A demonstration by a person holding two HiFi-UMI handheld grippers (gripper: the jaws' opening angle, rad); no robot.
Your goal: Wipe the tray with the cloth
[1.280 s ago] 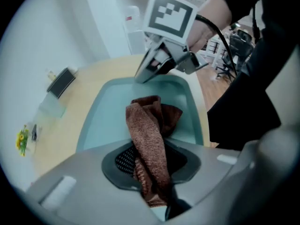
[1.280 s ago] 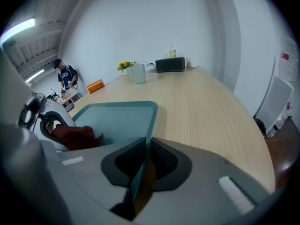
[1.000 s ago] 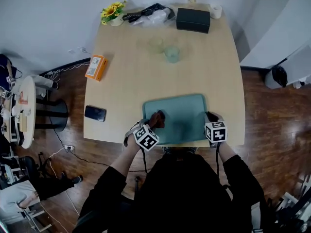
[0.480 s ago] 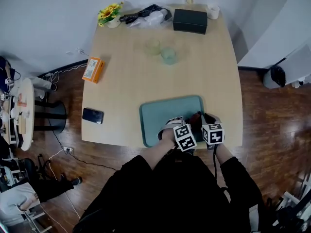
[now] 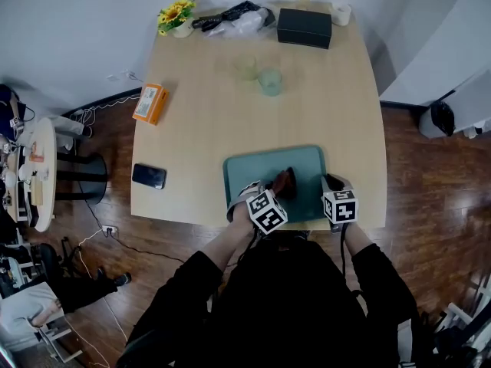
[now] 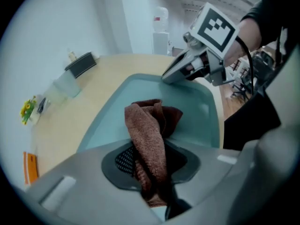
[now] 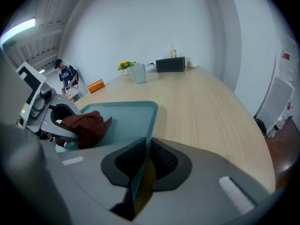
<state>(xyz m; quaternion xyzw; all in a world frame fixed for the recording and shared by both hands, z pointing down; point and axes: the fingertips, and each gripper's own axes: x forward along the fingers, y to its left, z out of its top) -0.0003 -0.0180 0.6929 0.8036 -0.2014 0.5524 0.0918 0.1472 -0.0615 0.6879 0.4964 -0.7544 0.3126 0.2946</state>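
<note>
A teal tray (image 5: pixel 253 173) lies at the table's near edge. My left gripper (image 5: pixel 281 189) is shut on a brown cloth (image 5: pixel 285 182), which rests on the tray floor right of the middle. In the left gripper view the cloth (image 6: pixel 149 136) hangs bunched between the jaws of the left gripper (image 6: pixel 151 165), over the tray (image 6: pixel 200 110). My right gripper (image 5: pixel 331 185) is shut on the tray's right rim. In the right gripper view the right gripper (image 7: pixel 144 159) pinches that thin rim (image 7: pixel 139 175), with the cloth (image 7: pixel 87 124) to the left on the tray (image 7: pixel 133 114).
Two pale glasses (image 5: pixel 269 81) (image 5: pixel 246 69) stand mid-table beyond the tray. A black box (image 5: pixel 304 27), a flower pot (image 5: pixel 176 18) and a dark bundle (image 5: pixel 234 18) line the far edge. An orange box (image 5: pixel 151 103) and a phone (image 5: pixel 149 175) lie at the left edge.
The left gripper carried the cloth from the tray's left part across to the right, then back a little toward the middle. The right gripper kept still on the rim.
</note>
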